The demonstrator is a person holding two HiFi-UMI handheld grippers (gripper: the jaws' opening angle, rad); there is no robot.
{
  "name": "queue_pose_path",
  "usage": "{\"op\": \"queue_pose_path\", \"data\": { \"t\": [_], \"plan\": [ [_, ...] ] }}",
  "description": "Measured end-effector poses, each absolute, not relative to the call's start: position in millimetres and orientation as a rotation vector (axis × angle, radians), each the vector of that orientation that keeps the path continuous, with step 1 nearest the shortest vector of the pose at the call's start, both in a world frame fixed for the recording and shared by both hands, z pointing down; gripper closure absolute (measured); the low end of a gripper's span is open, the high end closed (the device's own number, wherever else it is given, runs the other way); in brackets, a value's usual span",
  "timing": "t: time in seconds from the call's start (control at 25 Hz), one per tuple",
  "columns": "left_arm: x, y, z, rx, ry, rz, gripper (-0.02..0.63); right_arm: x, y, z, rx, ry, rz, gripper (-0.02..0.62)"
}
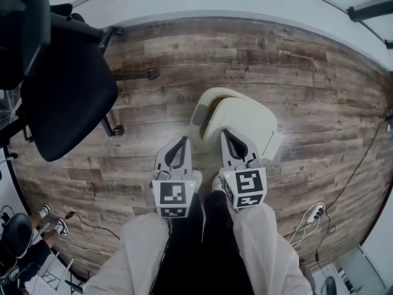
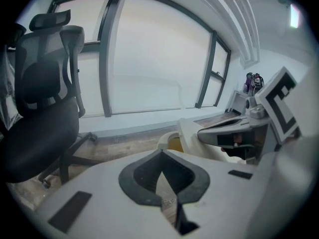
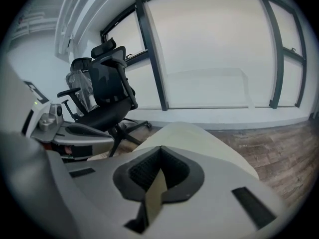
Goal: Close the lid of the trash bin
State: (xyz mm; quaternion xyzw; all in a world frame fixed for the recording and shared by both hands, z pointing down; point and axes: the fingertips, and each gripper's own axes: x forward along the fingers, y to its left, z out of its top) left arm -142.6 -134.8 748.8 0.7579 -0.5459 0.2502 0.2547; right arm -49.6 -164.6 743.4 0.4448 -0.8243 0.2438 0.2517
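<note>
My left gripper [image 1: 183, 140] and right gripper [image 1: 225, 132] both have jaws pressed together, holding nothing, right by the cream trash bin [image 1: 204, 110] on the floor [image 1: 295, 72], and its half-up lid [image 1: 249, 120] looks light, hard and slippery, so I'd push on top.

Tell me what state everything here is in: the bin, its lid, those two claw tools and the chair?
Trash bin: upright, interior showing at its left edge.
Lid: ajar, raised on one side, not yet down.
Left gripper: shut, empty, beside the bin.
Right gripper: shut, empty, over the lid; contact unclear.
Office chair: upright, unoccupied.
</note>
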Motion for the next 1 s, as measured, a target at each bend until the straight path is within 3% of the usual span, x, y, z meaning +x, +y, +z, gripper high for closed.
{"op": "queue_pose_path", "data": {
  "t": [1.0],
  "plan": [
    [-166, -138, 781, 2.008, -1.467, 0.716, 0.598, -67, -167, 812, 1.117, -2.129, 0.681, 0.572]
  ]
}}
